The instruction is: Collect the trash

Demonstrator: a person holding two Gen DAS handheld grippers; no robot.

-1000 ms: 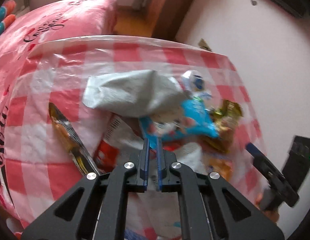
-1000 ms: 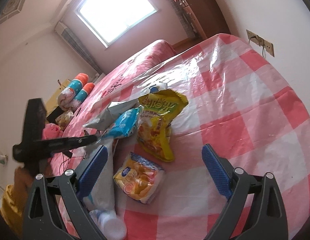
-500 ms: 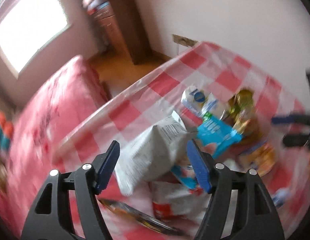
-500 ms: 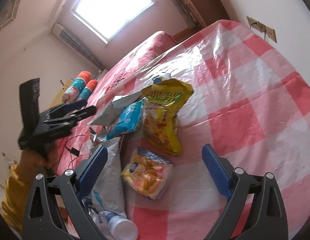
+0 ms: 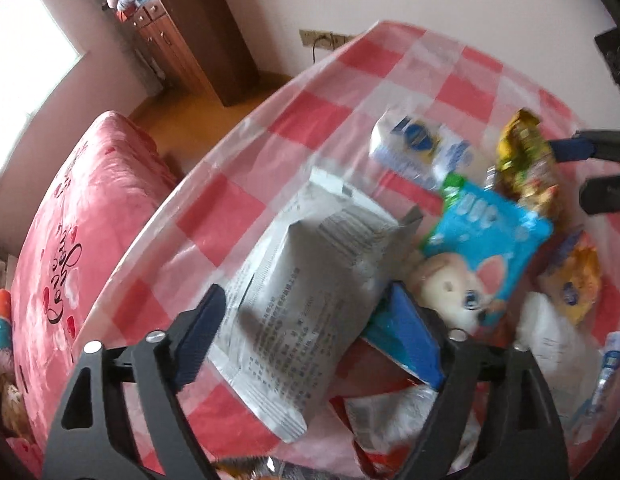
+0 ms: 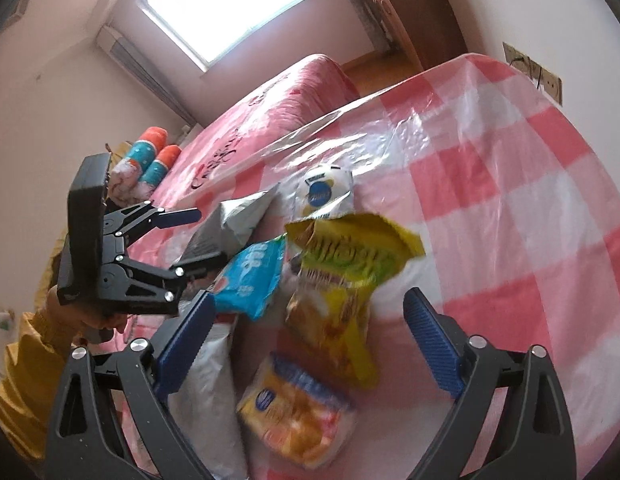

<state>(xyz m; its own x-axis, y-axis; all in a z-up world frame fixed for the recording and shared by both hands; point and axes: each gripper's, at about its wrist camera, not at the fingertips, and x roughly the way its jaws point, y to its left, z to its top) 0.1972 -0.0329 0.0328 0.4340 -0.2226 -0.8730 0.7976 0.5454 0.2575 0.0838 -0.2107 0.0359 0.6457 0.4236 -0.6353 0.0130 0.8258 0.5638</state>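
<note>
While both grippers hang over the red-and-white checked tablecloth (image 6: 522,184), a heap of snack wrappers lies on it, and the grey foil bag (image 5: 310,280) serves as the landmark. The left gripper (image 5: 310,332) has its fingers spread wide, one on each side of that grey foil bag; the pads do not clearly press it, so whether they touch cannot be told. From the right wrist view the same gripper (image 6: 201,236) stands open around the bag's near end (image 6: 229,224).

Just to the right of the grey foil bag, overlapping its edge, lies a blue wrapper with a cartoon animal (image 5: 486,248). Beyond that, farther from the bag, sits a white-and-blue packet (image 5: 418,148), and beside it a yellow chip bag (image 6: 342,276) with its torn top raised. Nearer the camera than the chip bag lies a small orange-and-yellow packet (image 6: 297,420), blurred. A white plastic bag (image 6: 205,396) lies below the grey foil bag, by the table's near edge.

The right gripper (image 6: 305,344) is wide open and empty, poised above the yellow chip bag and the orange packet.

Behind the table stretches a pink bed (image 6: 269,108).
</note>
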